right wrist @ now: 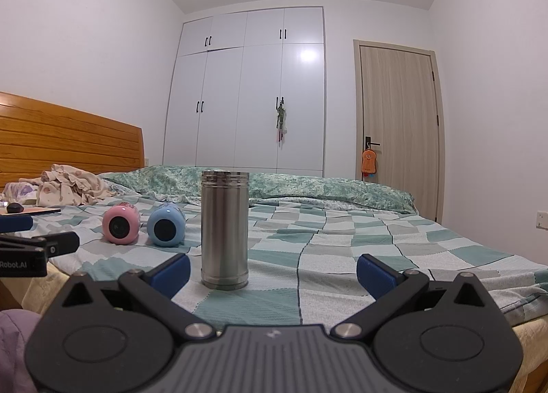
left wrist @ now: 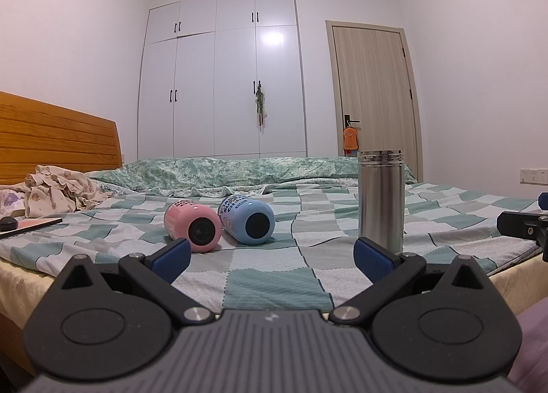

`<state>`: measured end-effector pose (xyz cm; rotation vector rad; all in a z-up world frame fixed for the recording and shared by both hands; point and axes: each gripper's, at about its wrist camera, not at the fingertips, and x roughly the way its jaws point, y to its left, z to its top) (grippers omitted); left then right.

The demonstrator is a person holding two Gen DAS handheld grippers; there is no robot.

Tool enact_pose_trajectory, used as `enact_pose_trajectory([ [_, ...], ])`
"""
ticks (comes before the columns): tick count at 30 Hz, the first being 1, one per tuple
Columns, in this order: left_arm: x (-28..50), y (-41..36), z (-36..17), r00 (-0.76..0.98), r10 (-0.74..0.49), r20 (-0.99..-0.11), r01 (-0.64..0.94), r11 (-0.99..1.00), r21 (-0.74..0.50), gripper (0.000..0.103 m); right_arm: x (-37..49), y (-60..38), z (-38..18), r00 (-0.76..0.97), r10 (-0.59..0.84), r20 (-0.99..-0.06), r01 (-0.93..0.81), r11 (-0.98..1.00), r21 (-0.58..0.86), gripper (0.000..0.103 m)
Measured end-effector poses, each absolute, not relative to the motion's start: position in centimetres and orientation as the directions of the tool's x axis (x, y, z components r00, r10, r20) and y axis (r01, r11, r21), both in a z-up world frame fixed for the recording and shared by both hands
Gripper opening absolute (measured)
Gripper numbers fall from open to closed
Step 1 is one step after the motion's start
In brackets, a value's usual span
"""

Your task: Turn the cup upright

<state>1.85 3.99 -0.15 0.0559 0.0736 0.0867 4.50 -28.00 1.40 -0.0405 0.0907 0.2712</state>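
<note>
A pink cup (left wrist: 193, 228) and a blue cup (left wrist: 247, 219) lie on their sides next to each other on the checked bed sheet (left wrist: 267, 276), bases towards me. A steel cup (left wrist: 380, 199) stands upright to their right. My left gripper (left wrist: 272, 259) is open and empty, short of the pink cup. In the right wrist view the steel cup (right wrist: 224, 229) stands just ahead of my open, empty right gripper (right wrist: 274, 269), nearer its left finger. The pink cup (right wrist: 120, 224) and blue cup (right wrist: 166, 225) lie further left.
A wooden headboard (left wrist: 51, 139) and crumpled clothes (left wrist: 58, 191) are at the left. A folded green quilt (left wrist: 239, 170) runs along the far side of the bed. A white wardrobe (left wrist: 222, 74) and a door (left wrist: 373, 85) stand behind. The left gripper shows at the left edge of the right wrist view (right wrist: 30, 245).
</note>
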Motion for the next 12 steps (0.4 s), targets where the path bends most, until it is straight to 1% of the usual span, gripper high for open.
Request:
enact_pose_trajectory([
  [12, 1.69, 4.01, -0.16, 0.995, 0.085, -0.058, -0.083, 0.996, 0.046, 0.103, 4.5, -28.02, 1.35, 0.959, 0.266, -0.095, -0.27, 0.963, -0.028, 0.103],
])
